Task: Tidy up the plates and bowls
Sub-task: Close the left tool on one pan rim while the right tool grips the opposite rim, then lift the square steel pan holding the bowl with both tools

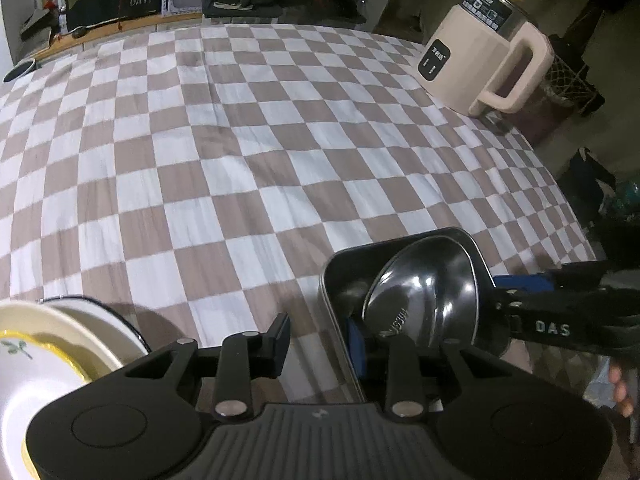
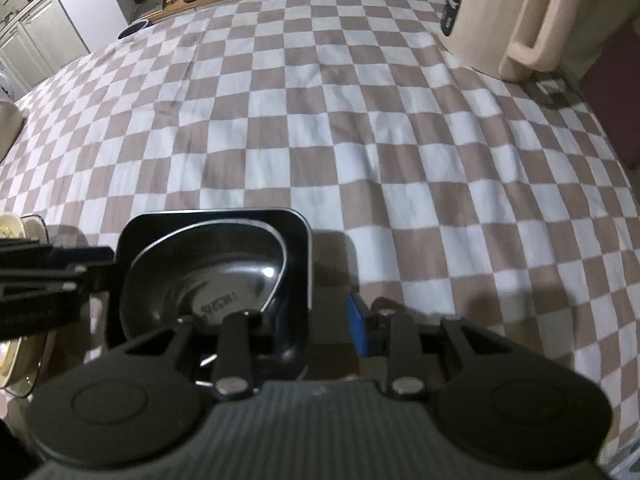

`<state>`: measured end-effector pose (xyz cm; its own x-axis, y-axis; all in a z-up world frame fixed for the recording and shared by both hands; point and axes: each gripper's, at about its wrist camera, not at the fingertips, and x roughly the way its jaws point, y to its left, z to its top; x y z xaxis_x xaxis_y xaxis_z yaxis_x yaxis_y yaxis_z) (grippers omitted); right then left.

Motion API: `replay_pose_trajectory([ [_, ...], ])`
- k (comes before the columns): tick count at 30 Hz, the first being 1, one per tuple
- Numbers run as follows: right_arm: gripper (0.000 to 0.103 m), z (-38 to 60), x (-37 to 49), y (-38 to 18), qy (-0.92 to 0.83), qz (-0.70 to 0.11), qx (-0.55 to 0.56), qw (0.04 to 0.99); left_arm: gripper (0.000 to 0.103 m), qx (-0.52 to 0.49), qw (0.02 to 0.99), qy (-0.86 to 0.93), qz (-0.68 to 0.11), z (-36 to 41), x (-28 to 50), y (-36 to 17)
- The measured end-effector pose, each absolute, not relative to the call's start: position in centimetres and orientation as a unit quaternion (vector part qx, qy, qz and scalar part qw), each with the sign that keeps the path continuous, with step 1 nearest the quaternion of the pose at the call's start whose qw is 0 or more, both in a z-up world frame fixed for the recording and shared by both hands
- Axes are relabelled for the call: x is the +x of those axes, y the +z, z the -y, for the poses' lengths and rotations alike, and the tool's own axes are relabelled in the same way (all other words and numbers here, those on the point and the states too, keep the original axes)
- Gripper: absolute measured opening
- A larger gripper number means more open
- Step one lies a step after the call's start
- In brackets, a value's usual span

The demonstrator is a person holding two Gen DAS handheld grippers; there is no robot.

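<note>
- Steel bowl (image 2: 208, 280) lies tilted inside the black tray (image 2: 298, 224), at ten o'clock from the right gripper (image 2: 320, 320).
- Right gripper's jaws straddle the tray wall, not clenched.
- Left gripper (image 1: 320, 340) likewise spread across the tray's opposite wall; the bowl sits at one o'clock from it.

Two handheld grippers sit low and close together, both pointing forward. The left gripper (image 1: 318, 340) has its jaws spread wide, one blue-padded finger on each side of a thin wall. The right gripper (image 2: 316, 330) reaches in from the right, jaws likewise parted. Bare fingertips (image 1: 622, 390) show behind the right gripper.
</note>
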<state>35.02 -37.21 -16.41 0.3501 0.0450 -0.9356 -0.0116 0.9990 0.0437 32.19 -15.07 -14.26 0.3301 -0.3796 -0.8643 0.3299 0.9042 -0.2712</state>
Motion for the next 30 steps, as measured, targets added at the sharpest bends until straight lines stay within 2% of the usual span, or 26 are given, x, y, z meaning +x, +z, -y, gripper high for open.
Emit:
replay_pose_trajectory([
  [2,0.036,37.07,35.28,-16.64,0.019,-0.571,0.011,0.82,0.033,-0.026,0.813,-0.22,-0.538,14.91,32.04,-14.1],
  [4,0.031,37.14,35.39,-16.6,0.021,-0.57,0.017,0.821,0.031,-0.031,0.809,-0.225,-0.542,14.77,31.97,-13.94],
  [6,0.021,37.01,35.49,-16.37,0.026,-0.566,0.027,0.824,0.03,-0.031,0.807,-0.229,-0.543,14.76,31.79,-13.76],
  [9,0.019,37.25,35.13,-16.22,0.029,-0.562,0.034,0.826,0.024,-0.035,0.803,-0.236,-0.547,14.8,31.53,-13.63],
  [14,0.017,37.45,34.87,-16.19,0.034,-0.564,0.036,0.824,0.021,-0.033,0.797,-0.244,-0.552,14.81,31.35,-13.68],
  [18,0.015,37.12,34.75,-16.29,0.035,-0.568,0.03,0.821,0.012,-0.044,0.791,-0.251,-0.556,14.77,31.42,-13.85],
  [30,0.009,37.11,34.68,-16.22,0.041,-0.565,0.028,0.823,0.01,-0.04,0.788,-0.253,-0.56,15.06,31.32,-14.19],
])
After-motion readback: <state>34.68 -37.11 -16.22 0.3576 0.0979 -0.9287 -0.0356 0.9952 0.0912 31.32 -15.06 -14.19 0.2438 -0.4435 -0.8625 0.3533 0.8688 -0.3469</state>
